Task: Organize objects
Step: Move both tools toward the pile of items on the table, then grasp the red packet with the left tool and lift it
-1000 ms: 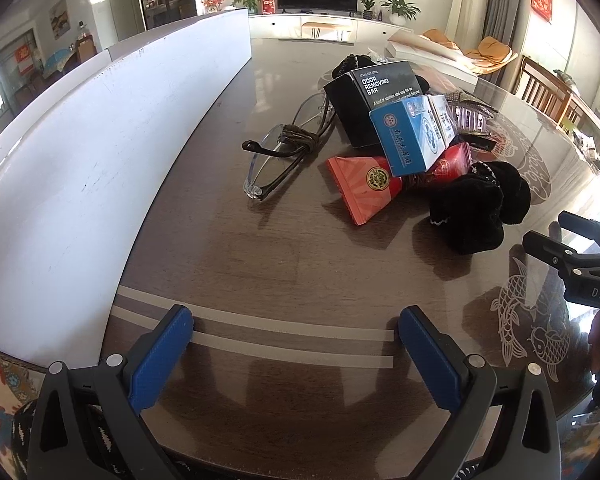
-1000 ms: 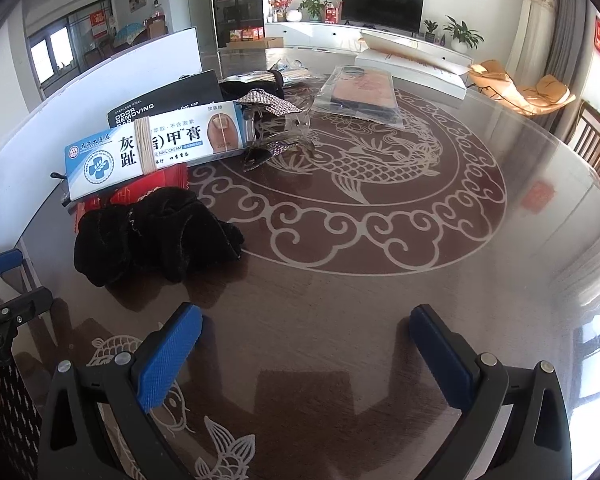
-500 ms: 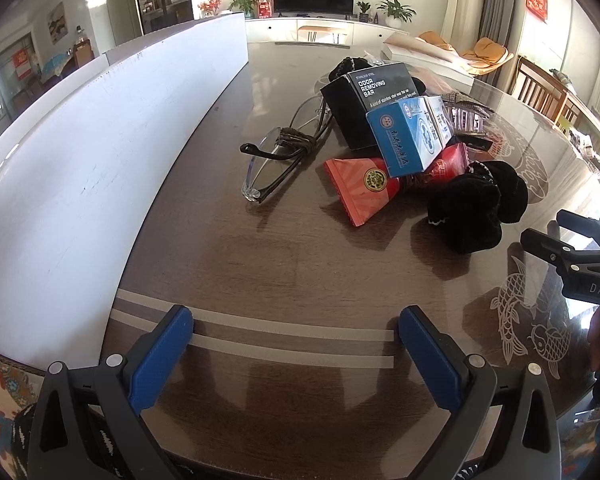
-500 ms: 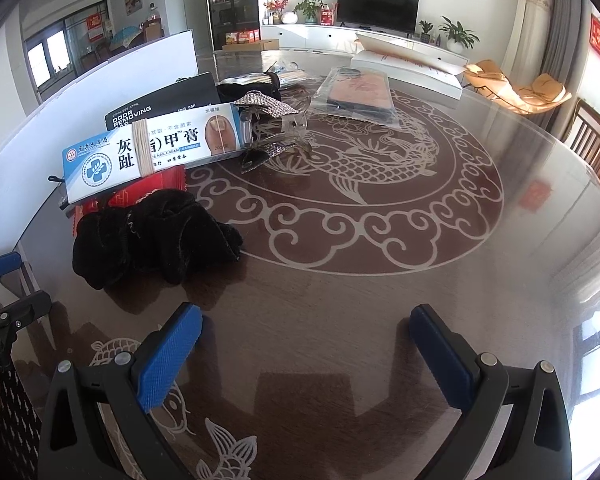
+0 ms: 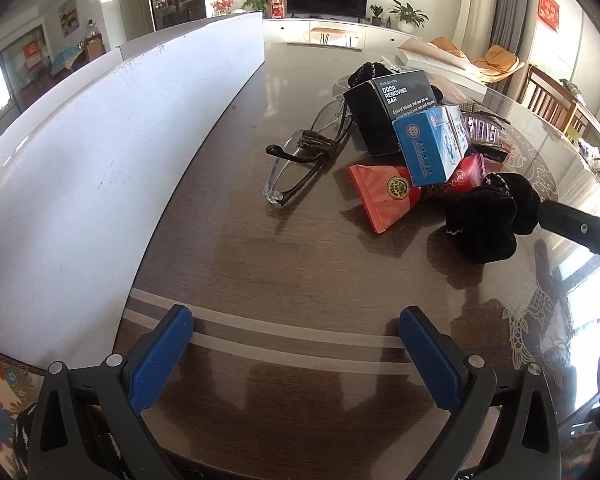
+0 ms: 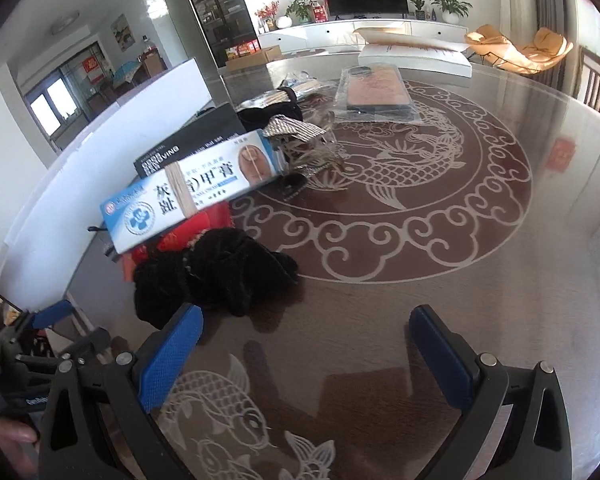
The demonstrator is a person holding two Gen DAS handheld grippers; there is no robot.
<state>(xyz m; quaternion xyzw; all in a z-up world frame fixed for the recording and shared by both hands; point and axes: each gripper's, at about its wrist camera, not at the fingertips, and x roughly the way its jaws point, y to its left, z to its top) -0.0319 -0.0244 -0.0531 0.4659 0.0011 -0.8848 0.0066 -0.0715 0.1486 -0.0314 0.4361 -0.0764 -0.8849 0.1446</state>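
The bench (image 5: 300,264), a dark glossy top with a pale dragon-and-fish pattern, is carrying a pile of small things beside a long white board (image 5: 112,152) that is standing along its left edge. At the back of the pile a black box (image 5: 392,108) is lying tilted, and a long blue-and-white box (image 6: 196,188), bound with a rubber band, is leaning across it. A red packet (image 5: 384,200) is lying partly under the blue box. A black velvet cloth (image 6: 216,280) is sitting bunched at the near end of the pile, touching the packet. Clear glasses (image 5: 300,164) are lying folded just left of the boxes. Farther back, a bagged phone case (image 6: 376,92) is resting well apart from the pile. The left gripper (image 5: 296,340) is hovering over bare bench, jaws spread wide and empty. The right gripper (image 6: 304,344) is hovering with jaws likewise wide and empty, its left finger (image 6: 172,356) just before the cloth.
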